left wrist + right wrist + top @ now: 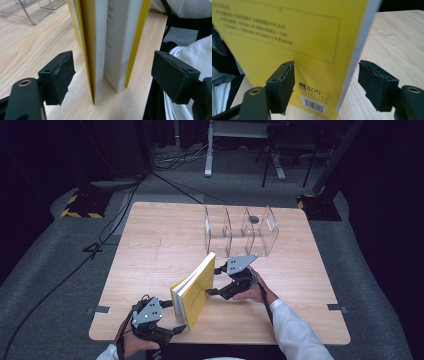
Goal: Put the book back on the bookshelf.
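- Near the front edge of the light wooden tabletop (pixel 160 240), left of its middle, the left gripper (pixel 176 316) stood with its jaws spread wide; neither pad (pixel 58 77) touched anything.
- Between those jaws, and apart from both, two yellow-covered paperback books (pixel 194 290) stood upright on their lower edges, side by side, a little inside the front edge.
- Right of the books, the right gripper (pixel 214 280) reached towards the yellow cover (pixel 287 32) with its jaws also wide and closed on nothing.
- Farther right, towards the back edge, a clear acrylic divided rack (pixel 241 231) stood empty.
- Risk, as I judged it: with no pad pressing on them, the books balanced on their own and leaned slightly; a nudge from either gripper could have tipped them flat or fanned them apart.
- Closing on one cover alone could have left the second book behind.
- Writing: the cover carried a framed block of small print, too blurred to read, and "m400" (pixel 309 87) above a barcode (pixel 314 105).
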`<action>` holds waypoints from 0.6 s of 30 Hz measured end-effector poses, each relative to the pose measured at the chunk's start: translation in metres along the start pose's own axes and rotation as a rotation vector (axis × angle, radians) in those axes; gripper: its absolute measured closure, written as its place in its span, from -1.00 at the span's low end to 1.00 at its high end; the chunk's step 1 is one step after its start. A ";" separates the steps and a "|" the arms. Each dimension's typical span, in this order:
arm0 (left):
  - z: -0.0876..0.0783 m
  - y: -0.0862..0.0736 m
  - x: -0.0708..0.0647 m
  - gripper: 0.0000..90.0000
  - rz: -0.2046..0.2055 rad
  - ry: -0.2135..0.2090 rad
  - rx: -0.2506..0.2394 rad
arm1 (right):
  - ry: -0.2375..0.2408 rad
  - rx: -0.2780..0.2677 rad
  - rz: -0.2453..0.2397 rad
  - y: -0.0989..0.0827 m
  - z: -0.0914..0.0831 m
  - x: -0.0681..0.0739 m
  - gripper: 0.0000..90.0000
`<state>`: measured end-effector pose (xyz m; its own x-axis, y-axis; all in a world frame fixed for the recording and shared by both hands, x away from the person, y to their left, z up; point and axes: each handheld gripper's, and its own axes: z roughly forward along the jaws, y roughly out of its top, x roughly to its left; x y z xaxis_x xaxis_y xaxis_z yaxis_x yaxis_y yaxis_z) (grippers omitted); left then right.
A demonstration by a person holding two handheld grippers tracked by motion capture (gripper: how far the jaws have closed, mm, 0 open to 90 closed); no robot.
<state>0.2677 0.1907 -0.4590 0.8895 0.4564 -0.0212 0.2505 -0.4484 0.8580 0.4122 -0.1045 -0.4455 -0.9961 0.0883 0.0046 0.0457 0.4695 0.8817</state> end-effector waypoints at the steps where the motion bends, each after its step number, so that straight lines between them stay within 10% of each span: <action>1: 0.001 0.000 -0.001 -0.58 -0.011 -0.002 -0.005 | 0.005 0.003 -0.003 0.000 0.002 0.001 -0.30; 7: 0.013 0.000 -0.003 -0.53 -0.051 0.046 -0.023 | -0.007 0.005 -0.014 -0.002 0.005 0.006 -0.25; 18: 0.012 0.002 -0.001 0.47 -0.048 0.125 -0.047 | -0.017 -0.034 -0.006 -0.012 -0.008 0.008 0.09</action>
<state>0.2722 0.1801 -0.4641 0.8217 0.5699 -0.0011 0.2705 -0.3884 0.8809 0.4032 -0.1159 -0.4521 -0.9949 0.1005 -0.0082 0.0370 0.4396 0.8974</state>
